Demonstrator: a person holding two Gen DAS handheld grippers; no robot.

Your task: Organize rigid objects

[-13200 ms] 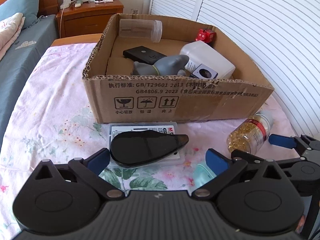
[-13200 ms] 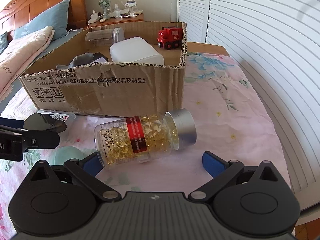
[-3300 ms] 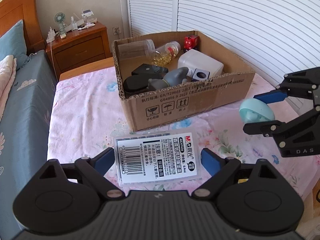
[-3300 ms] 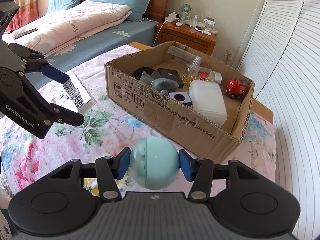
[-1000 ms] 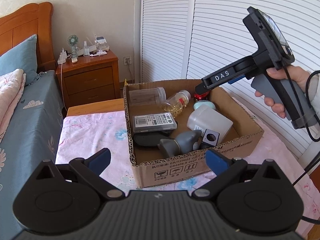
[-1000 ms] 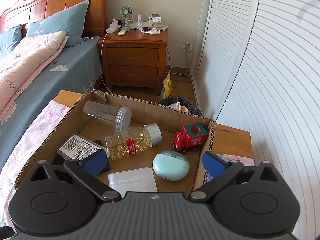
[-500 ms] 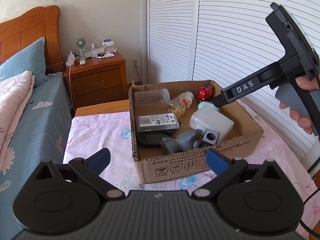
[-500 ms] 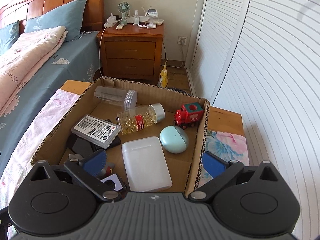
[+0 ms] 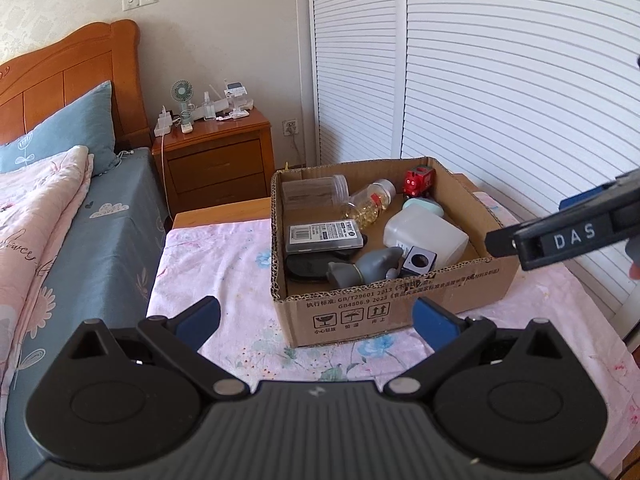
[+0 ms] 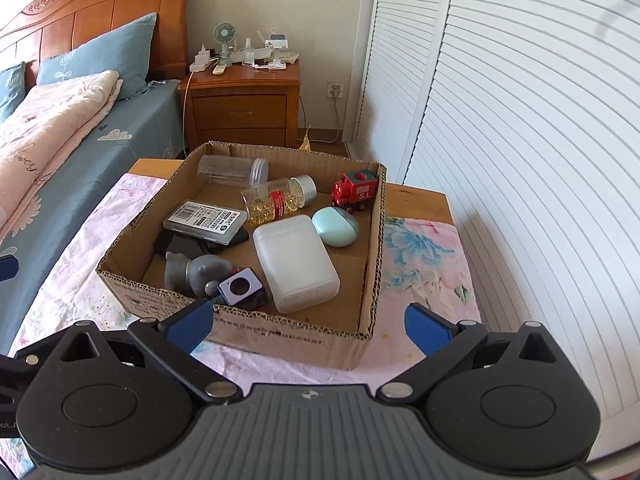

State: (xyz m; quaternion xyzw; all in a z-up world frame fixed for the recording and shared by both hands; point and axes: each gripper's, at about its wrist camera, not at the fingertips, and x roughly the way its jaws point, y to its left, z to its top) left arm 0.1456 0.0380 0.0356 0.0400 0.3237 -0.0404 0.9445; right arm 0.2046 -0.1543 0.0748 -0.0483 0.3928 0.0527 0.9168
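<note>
1. Left wrist view: the left gripper (image 9: 316, 320) is spread wide with nothing between its blue pads, held above the flowered cloth (image 9: 240, 280) at 6 o'clock.
2. The cardboard box (image 9: 400, 312) sits on the cloth just past the pads, right of centre.
3. Inside the box, a clear jar (image 9: 314, 192) lies on its side at 11 o'clock, with a capsule bottle (image 9: 366, 204) beside it and a red toy train (image 9: 418, 181) at 1 o'clock by the far wall.
4. A labelled flat case (image 9: 325, 235) lies on a black item at 9 o'clock. A grey figure (image 9: 366, 268) and a small cube with a hole (image 9: 419, 261) lie at 6 o'clock against the near wall.
5. A white container (image 9: 426, 236) fills the right of the box, and a pale green egg-shaped case (image 9: 423, 205) shows just behind it.
6. The right gripper (image 9: 568, 236) enters from 3 o'clock, above the box's right corner; whether it is spread cannot be told from here.
7. Right wrist view: the right gripper (image 10: 306, 326) is wide apart and holds nothing, above the near wall of the cardboard box (image 10: 280, 336).
8. The egg-shaped case (image 10: 335, 226) rests on the box floor at 2 o'clock, touching the white container (image 10: 295, 262) and just in front of the toy train (image 10: 355, 191).
9. The capsule bottle (image 10: 278, 199) and clear jar (image 10: 234, 171) lie at 12 and 11 o'clock, the flat case (image 10: 205, 216) at 9, and the grey figure (image 10: 200, 270) and cube (image 10: 241, 285) at 7.
</note>
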